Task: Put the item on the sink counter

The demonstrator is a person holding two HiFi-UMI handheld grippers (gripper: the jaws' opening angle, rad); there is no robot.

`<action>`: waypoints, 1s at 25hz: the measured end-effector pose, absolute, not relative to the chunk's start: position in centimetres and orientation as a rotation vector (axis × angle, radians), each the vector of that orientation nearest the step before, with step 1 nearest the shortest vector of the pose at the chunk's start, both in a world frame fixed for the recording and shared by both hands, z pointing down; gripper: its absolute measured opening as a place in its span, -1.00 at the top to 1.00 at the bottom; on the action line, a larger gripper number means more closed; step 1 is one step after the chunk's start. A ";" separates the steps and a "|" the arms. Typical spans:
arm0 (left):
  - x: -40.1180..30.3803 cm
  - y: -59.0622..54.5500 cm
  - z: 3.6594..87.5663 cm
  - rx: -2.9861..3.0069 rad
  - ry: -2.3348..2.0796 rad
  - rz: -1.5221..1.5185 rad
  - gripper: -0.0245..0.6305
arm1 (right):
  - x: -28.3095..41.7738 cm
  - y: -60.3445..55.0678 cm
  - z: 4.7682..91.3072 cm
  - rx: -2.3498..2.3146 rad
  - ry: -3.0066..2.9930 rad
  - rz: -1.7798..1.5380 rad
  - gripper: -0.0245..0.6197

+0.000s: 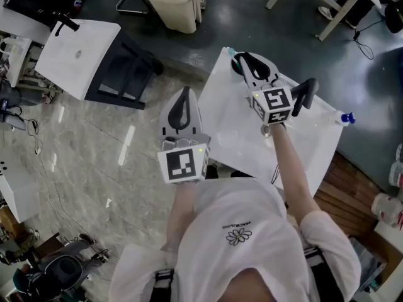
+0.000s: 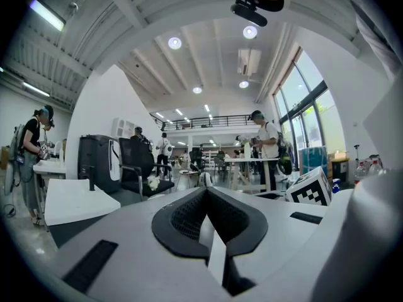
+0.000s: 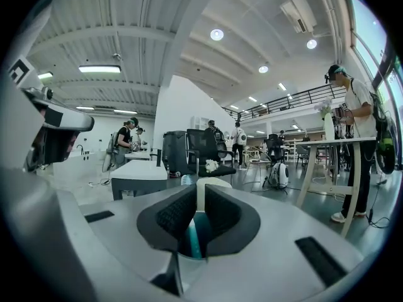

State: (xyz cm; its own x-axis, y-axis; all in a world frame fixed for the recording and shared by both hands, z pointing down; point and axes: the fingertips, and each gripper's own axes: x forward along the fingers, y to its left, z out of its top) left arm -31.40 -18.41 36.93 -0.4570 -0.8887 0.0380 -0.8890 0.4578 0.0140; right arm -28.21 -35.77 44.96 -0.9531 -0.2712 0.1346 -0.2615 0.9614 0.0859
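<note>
A slim teal item sits between the jaws of my right gripper, which is shut on it; most of the item is hidden by the pads. In the head view the right gripper hangs over the far corner of the white sink counter, and a pale blue tip of the item pokes out past the jaws. My left gripper is held left of the counter, above the floor. Its jaws are shut with nothing in them, as the left gripper view also shows.
A black faucet and a blue-capped bottle stand on the counter's right side. A beige bin is beyond it, with a second white counter and a black chair to the left. Several people stand farther off.
</note>
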 end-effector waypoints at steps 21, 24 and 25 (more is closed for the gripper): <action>-28.1 -19.8 33.2 1.875 -2.589 -0.004 0.88 | -20.0 -34.2 31.0 0.690 -3.241 -0.181 0.86; -25.9 -20.6 31.8 1.992 -2.532 -0.041 0.88 | -16.5 -33.6 28.2 0.808 -3.251 -0.228 0.87; -25.1 -20.8 31.4 2.037 -2.510 -0.054 0.88 | -15.4 -33.5 27.6 0.859 -3.232 -0.256 0.88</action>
